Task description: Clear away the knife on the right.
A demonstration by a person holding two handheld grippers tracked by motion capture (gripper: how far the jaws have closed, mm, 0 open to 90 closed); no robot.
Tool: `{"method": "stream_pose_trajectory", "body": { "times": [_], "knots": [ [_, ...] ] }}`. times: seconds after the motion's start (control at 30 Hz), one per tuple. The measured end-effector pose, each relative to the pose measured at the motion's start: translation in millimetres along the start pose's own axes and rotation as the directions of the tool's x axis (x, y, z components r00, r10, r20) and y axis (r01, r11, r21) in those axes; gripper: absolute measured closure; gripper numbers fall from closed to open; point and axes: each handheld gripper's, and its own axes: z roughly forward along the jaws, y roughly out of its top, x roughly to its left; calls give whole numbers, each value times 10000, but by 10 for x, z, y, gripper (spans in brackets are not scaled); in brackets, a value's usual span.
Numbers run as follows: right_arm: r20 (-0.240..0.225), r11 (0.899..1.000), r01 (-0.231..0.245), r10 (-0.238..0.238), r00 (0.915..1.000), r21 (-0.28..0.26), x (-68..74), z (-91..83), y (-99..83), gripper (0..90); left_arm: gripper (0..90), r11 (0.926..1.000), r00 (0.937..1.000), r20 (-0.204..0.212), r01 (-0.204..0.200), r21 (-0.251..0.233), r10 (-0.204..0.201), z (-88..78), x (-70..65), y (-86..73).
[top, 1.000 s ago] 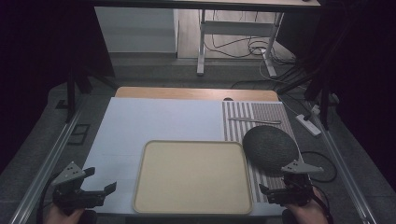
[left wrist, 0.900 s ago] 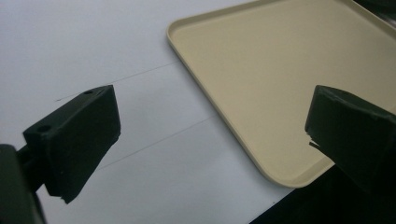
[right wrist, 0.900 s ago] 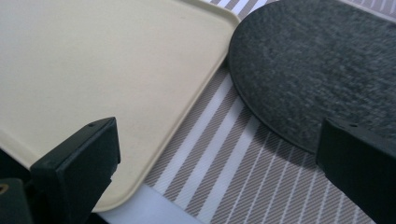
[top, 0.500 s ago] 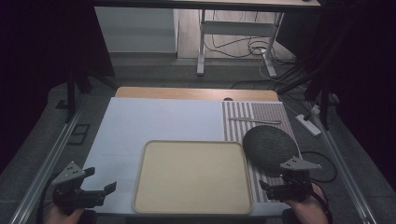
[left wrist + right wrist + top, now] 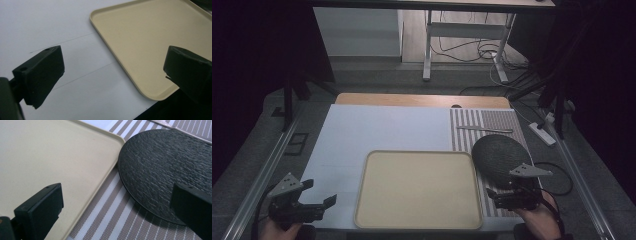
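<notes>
The right gripper [image 5: 492, 196], jaws apart, hovers beside the dark plate [image 5: 499, 157] on a striped mat [image 5: 492, 122]. The left gripper [image 5: 324, 205], jaws apart, sits near the beige tray [image 5: 419, 187]

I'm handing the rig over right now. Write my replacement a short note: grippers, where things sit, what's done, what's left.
Left gripper: jaws open, holding nothing, at the near left over the white mat, beside the tray's left edge.
Right gripper: jaws open, holding nothing, at the near edge of the black plate.
Beige tray: middle of the table, nothing on it.
Plate lies on the striped placemat, right beside the tray; a knife lies behind it.
Done: nothing grasped yet. Left: probably moving the plate, perhaps onto the tray.
</notes>
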Motion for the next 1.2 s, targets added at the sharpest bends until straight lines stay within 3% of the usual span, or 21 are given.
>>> {"method": "stream_pose_trajectory", "body": {
  "times": [0.6,1.2],
  "knots": [
    [-146,9998,-83,86,9999,166,-69,179,100,0,30,10000,10000,-17,3,31,-3,5,-2,3],
    [-96,9992,186,-183,9998,361,-204,369,249,0,30,10000,10000,-15,17,43,-17,11,-1,6]
  ]
}}
